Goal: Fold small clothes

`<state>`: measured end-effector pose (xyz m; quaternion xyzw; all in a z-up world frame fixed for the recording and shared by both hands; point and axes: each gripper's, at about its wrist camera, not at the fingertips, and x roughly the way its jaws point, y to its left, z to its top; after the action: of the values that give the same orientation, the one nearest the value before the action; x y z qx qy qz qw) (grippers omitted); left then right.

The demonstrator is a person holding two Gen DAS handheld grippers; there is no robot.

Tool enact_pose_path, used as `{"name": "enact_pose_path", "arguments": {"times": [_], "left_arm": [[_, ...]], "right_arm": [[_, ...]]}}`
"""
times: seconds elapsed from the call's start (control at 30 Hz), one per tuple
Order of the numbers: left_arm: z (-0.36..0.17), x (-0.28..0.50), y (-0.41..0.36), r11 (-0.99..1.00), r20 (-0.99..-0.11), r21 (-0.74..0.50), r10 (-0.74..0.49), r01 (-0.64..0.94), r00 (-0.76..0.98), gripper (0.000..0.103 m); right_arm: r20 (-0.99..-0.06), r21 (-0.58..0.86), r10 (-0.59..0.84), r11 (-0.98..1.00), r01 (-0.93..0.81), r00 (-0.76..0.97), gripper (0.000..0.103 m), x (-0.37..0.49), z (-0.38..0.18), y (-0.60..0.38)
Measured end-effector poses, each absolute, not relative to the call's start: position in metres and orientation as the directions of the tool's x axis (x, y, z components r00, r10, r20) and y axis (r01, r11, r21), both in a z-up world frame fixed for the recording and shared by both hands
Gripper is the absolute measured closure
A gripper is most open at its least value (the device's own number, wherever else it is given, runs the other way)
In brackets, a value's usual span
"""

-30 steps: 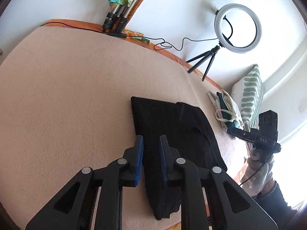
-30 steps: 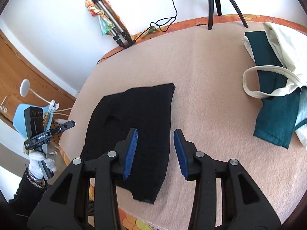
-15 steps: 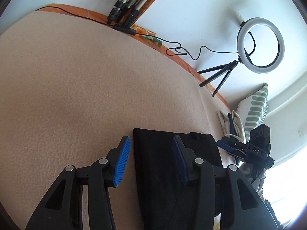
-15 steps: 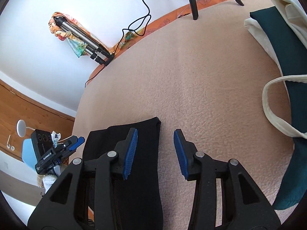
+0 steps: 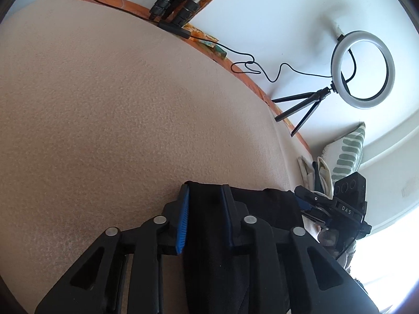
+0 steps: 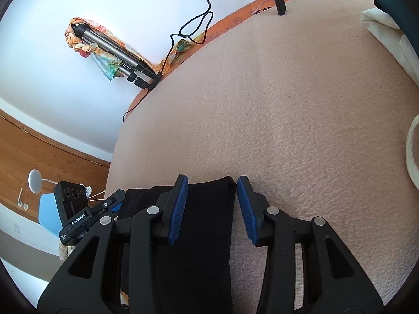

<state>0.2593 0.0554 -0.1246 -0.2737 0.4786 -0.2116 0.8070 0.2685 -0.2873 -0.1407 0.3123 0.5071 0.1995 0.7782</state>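
A black garment (image 5: 209, 248) lies flat on the beige blanket (image 5: 117, 117). In the left wrist view my left gripper (image 5: 204, 196) is open, its blue-padded jaws straddling the garment's far left corner, low over the cloth. In the right wrist view my right gripper (image 6: 212, 184) is open and straddles the far right corner of the same garment (image 6: 207, 235). Each gripper shows in the other's view: the right one (image 5: 337, 209) and the left one (image 6: 86, 212).
A ring light on a tripod (image 5: 361, 70) and a folded tripod (image 5: 178, 5) stand at the bed's far edge with a black cable (image 5: 248, 65). A striped pillow (image 5: 348, 151) and a pile of teal and cream clothes (image 6: 392, 26) lie to the right.
Both grippers have dropped low and forward to the garment's far corners. The left jaws widened from nearly closed to open around the corner.
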Motion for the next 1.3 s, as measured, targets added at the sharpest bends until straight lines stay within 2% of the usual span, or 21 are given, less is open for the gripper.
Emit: {"name": "enact_pose_path", "arguments": {"times": [0.03, 0.17, 0.33, 0.53, 0.67, 0.73, 0.9, 0.93, 0.97, 1.0, 1.03, 1.07, 1.13, 1.3], "left_arm": [[-0.125, 0.259, 0.054, 0.763, -0.655, -0.641, -0.603, 0.087, 0.455, 0.097], [-0.116, 0.254, 0.049, 0.8, -0.661, -0.586, -0.564, 0.13, 0.495, 0.098], [-0.11, 0.252, 0.051, 0.839, -0.671, -0.525, -0.511, 0.144, 0.538, 0.099], [-0.112, 0.255, 0.049, 0.86, -0.697, -0.492, -0.48, 0.131, 0.533, 0.097], [-0.101, 0.252, 0.058, 0.883, -0.706, -0.457, -0.431, 0.104, 0.562, 0.097], [-0.096, 0.249, 0.065, 0.879, -0.704, -0.468, -0.431, 0.088, 0.565, 0.092], [-0.082, 0.228, 0.077, 0.859, -0.69, -0.505, -0.462, 0.086, 0.557, 0.091], [-0.079, 0.222, 0.079, 0.853, -0.687, -0.514, -0.47, 0.086, 0.554, 0.088], [-0.077, 0.216, 0.081, 0.845, -0.682, -0.528, -0.482, 0.085, 0.55, 0.084], [-0.074, 0.209, 0.083, 0.838, -0.679, -0.541, -0.49, 0.079, 0.547, 0.074], [-0.072, 0.202, 0.085, 0.829, -0.673, -0.554, -0.497, 0.072, 0.547, 0.062], [-0.069, 0.194, 0.087, 0.82, -0.663, -0.567, -0.509, 0.075, 0.549, 0.058], [-0.065, 0.178, 0.088, 0.811, -0.653, -0.58, -0.52, 0.078, 0.551, 0.055], [-0.079, 0.137, 0.087, 0.763, -0.651, -0.646, -0.577, 0.04, 0.494, 0.055]], "right_arm": [[-0.668, 0.685, 0.625, 0.729, 0.004, 0.405, 0.065, 0.269, -0.141, -0.285], [-0.686, 0.669, 0.618, 0.744, -0.002, 0.385, 0.092, 0.269, -0.144, -0.277], [-0.739, 0.569, 0.527, 0.822, -0.028, 0.42, 0.097, 0.267, -0.135, -0.274], [-0.758, 0.564, 0.512, 0.826, 0.01, 0.405, 0.097, 0.27, -0.139, -0.275], [-0.766, 0.536, 0.455, 0.842, 0.06, 0.454, 0.092, 0.268, -0.128, -0.292], [-0.753, 0.551, 0.459, 0.831, 0.071, 0.47, 0.092, 0.264, -0.122, -0.302], [-0.714, 0.592, 0.496, 0.805, 0.047, 0.494, 0.091, 0.247, -0.105, -0.318], [-0.708, 0.599, 0.505, 0.8, 0.041, 0.494, 0.089, 0.243, -0.102, -0.319], [-0.7, 0.609, 0.517, 0.792, 0.034, 0.493, 0.082, 0.239, -0.099, -0.32], [-0.69, 0.621, 0.533, 0.784, 0.022, 0.49, 0.076, 0.235, -0.096, -0.321], [-0.681, 0.628, 0.547, 0.778, 0.004, 0.487, 0.064, 0.231, -0.093, -0.321], [-0.676, 0.627, 0.551, 0.779, -0.012, 0.489, 0.055, 0.226, -0.089, -0.321], [-0.662, 0.627, 0.559, 0.778, -0.04, 0.499, 0.05, 0.216, -0.082, -0.321], [-0.651, 0.623, 0.577, 0.777, -0.087, 0.494, 0.05, 0.196, -0.076, -0.32]]}}
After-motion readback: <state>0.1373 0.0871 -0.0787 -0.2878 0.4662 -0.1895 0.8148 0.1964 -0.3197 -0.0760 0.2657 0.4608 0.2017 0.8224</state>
